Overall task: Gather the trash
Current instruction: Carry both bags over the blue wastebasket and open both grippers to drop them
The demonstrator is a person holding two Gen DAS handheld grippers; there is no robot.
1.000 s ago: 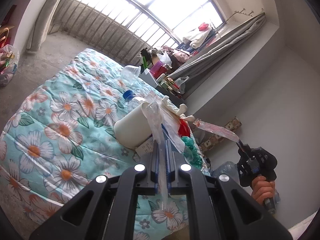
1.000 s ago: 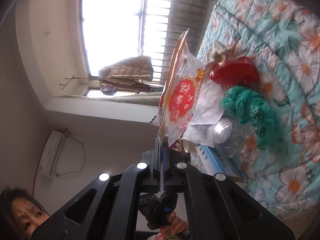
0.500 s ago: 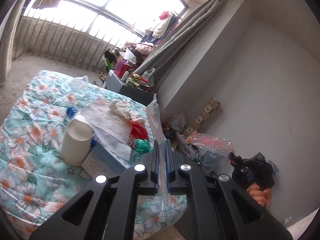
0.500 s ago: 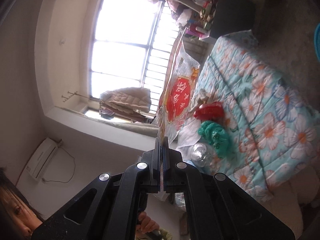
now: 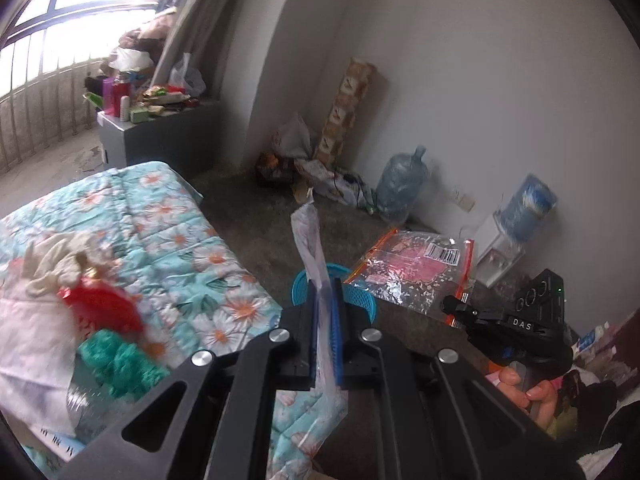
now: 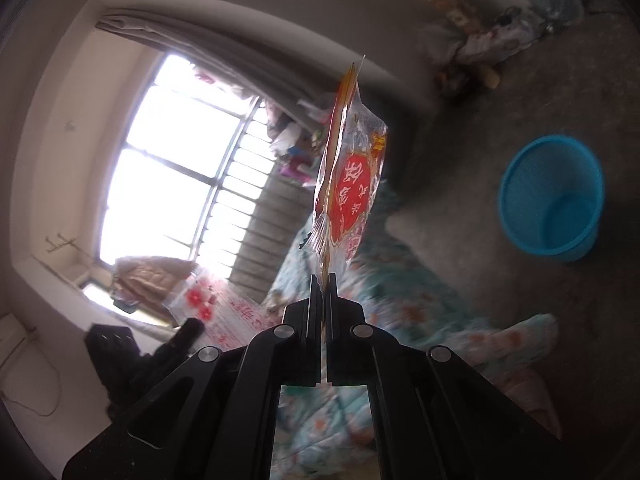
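Starting at the left of the left wrist view, the floral bed (image 5: 188,216) carries the uncollected litter: a white crumpled tissue (image 5: 60,264), a red wrapper (image 5: 104,308) and a green bag (image 5: 120,364), heaped together at the lower left edge. At centre frame the left gripper (image 5: 325,320) has its jaws pinched nearly together on a thin clear plastic wrapper (image 5: 310,240), which stands up edge-on from the pads; holding it by one end keeps it clear of the bedding. Just behind it the blue basket (image 5: 356,292) shows on the floor, evidently the destination. To the right, the right gripper (image 5: 460,304) has its jaws fully closed on a corner of a clear snack bag (image 5: 416,264) with pink print, held flat above the floor.

In the right wrist view the same bag (image 6: 348,184) rises from the closed jaws at centre, and the basket (image 6: 552,196) sits open and apparently empty at the right, well apart from the bag. Judgement: both pieces are in transit; release over the basket remains.
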